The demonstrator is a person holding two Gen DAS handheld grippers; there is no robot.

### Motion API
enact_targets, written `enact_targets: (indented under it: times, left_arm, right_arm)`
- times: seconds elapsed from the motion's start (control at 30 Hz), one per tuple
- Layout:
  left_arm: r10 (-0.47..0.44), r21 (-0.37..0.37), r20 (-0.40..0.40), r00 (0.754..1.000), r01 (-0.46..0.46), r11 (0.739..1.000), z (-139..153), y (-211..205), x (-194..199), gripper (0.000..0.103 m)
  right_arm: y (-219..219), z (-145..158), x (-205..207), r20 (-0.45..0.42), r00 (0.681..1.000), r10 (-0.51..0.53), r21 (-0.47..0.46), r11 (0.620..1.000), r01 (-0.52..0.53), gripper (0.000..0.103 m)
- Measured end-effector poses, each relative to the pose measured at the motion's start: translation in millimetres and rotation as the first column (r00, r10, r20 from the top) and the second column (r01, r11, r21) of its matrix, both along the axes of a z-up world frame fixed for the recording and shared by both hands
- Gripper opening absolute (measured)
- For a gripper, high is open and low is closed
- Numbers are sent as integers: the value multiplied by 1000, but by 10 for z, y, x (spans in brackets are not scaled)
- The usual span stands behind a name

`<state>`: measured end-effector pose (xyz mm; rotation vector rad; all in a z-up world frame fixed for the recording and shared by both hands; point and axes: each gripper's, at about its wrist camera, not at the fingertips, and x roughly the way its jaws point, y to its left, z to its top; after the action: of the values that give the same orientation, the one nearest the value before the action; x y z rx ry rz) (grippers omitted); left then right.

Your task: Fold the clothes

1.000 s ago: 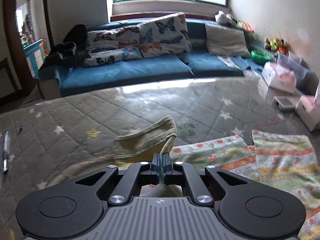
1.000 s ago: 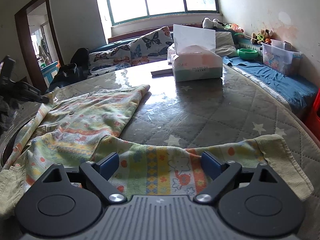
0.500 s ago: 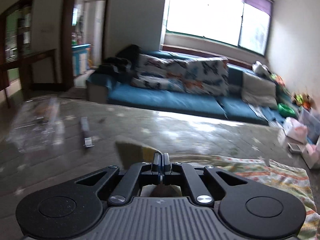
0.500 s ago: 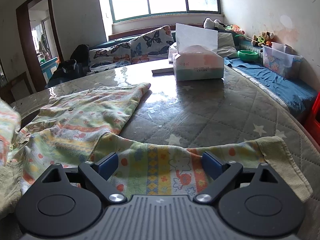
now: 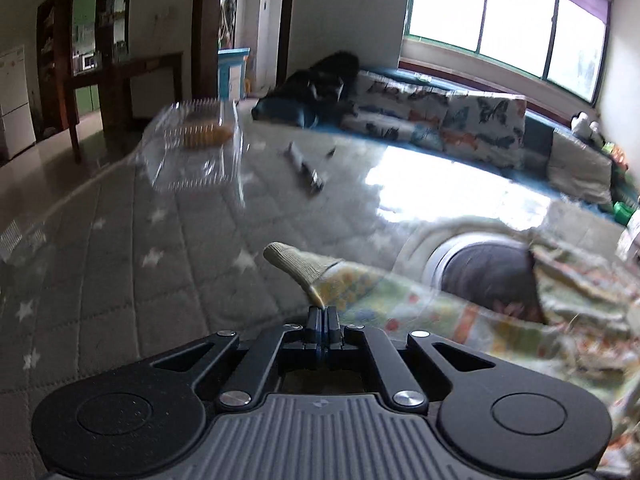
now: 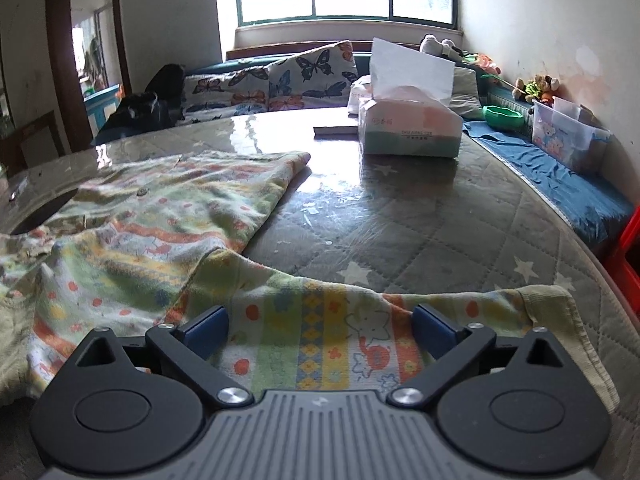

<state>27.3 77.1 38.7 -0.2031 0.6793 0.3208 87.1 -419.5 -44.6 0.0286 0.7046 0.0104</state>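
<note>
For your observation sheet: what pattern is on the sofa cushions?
Butterflies on a pale ground, on the sofa cushions; clearest in the right wrist view.

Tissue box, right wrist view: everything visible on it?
The tissue box is a soft plastic pack, pale pink above, green below, with small print on its front. A white tissue sticks up from its top. It stands upright on the far side of the table, apart from the garment, with nothing gripping it.

Left gripper [image 5: 322,312] fingers pinched tight on the patterned garment [image 5: 460,312], ribbed cuff [image 5: 298,261] sticking up past the tips. Garment trails right across the quilted table [image 5: 120,280]. Clear plastic box [image 5: 192,148] and pen [image 5: 306,166] further back, blurred.
</note>
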Motion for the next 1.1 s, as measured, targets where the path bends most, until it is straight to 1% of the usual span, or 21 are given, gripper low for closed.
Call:
enact_targets:
  times: [0.1, 0.13, 0.23, 0.27, 0.3, 0.33, 0.37, 0.43, 0.5, 0.57, 0.63, 0.67, 0.7, 0.8, 0.87, 0.9, 0.93, 0.97, 1.03, 1.07, 1.1]
  left_arm:
    - [9, -17, -43, 999, -10, 1000, -109, 67, 54, 3]
    - [12, -20, -50, 999, -13, 1000, -127, 70, 58, 6]
    - [20, -36, -50, 999, -22, 999, -128, 84, 50, 8]
    - [31, -39, -45, 998, -33, 999, -110, 104, 40, 13]
    - [44, -37, -39, 998, -45, 998, -95, 117, 31, 16]
    - [55, -33, -31, 998, -56, 998, -68, 130, 23, 23]
    - [65, -28, -23, 998, -66, 997, -41, 143, 15, 32]
    - [94, -11, -9, 996, -94, 995, 16, 163, 15, 43]
    - [116, -6, 6, 993, -116, 993, 63, 205, 27, 45]
    - [112, -37, 14, 994, -111, 993, 93, 261, 60, 56]
    - [111, -58, 10, 994, -110, 992, 100, 300, 101, 57]
    - [109, -83, 1, 994, -108, 991, 90, 331, 132, 60]
    - [111, -126, -22, 994, -113, 985, 70, 369, 167, 61]
    - [117, -229, -42, 992, -124, 966, 9, 464, 234, 61]
    - [114, -253, -22, 993, -116, 960, 1, 486, 259, 57]
    - [113, -265, -12, 994, -112, 958, -2, 496, 272, 51]
    - [111, -277, -1, 994, -107, 955, -5, 507, 284, 31]
    - [103, -276, 11, 995, -96, 956, 5, 507, 301, 17]
    - [85, -271, 36, 996, -72, 960, 27, 508, 335, 7]
    - [76, -269, 48, 996, -60, 961, 38, 508, 352, 5]
    - [55, -247, 89, 995, -31, 969, 88, 471, 327, 5]
  right_arm:
    - [6, 14, 0, -10, 1000, 2, -9, 1000, -2, 100]
    - [6, 24, -4, -12, 1000, 1, -11, 1000, -1, 100]
    - [7, 69, -30, -14, 1000, -2, -15, 1000, 2, 100]
    - [10, 87, -41, -11, 1000, 0, -11, 1000, 0, 100]
    - [14, 106, -51, -8, 1000, 3, -7, 1000, -3, 100]
    - [19, 126, -61, -5, 1000, 6, -3, 1000, -6, 100]
    - [28, 143, -70, -1, 1000, 10, 1, 1000, -10, 100]
    - [58, 171, -82, 6, 1000, 21, 2, 1000, -21, 100]
    - [93, 188, -83, 12, 999, 31, 4, 1000, -31, 100]
    - [116, 190, -75, 14, 999, 35, 6, 999, -35, 100]
    - [126, 182, -64, 13, 999, 36, 8, 999, -36, 100]
    - [130, 178, -60, 12, 999, 36, 9, 999, -36, 100]
    - [132, 174, -57, 12, 999, 36, 9, 999, -36, 100]
    - [133, 161, -61, 10, 1000, 30, 10, 1000, -30, 100]
    - [129, 158, -66, 8, 1000, 24, 10, 1000, -24, 100]
    - [127, 158, -68, 7, 1000, 22, 10, 1000, -22, 100]
    - [125, 158, -69, 7, 1000, 20, 10, 1000, -20, 100]
    - [122, 160, -70, 8, 1000, 18, 11, 1000, -18, 100]
    - [119, 159, -72, 8, 1000, 13, 14, 1000, -14, 100]
    - [120, 158, -72, 8, 1000, 12, 14, 1000, -13, 100]
    - [122, 157, -72, 7, 1000, 12, 13, 1000, -12, 100]
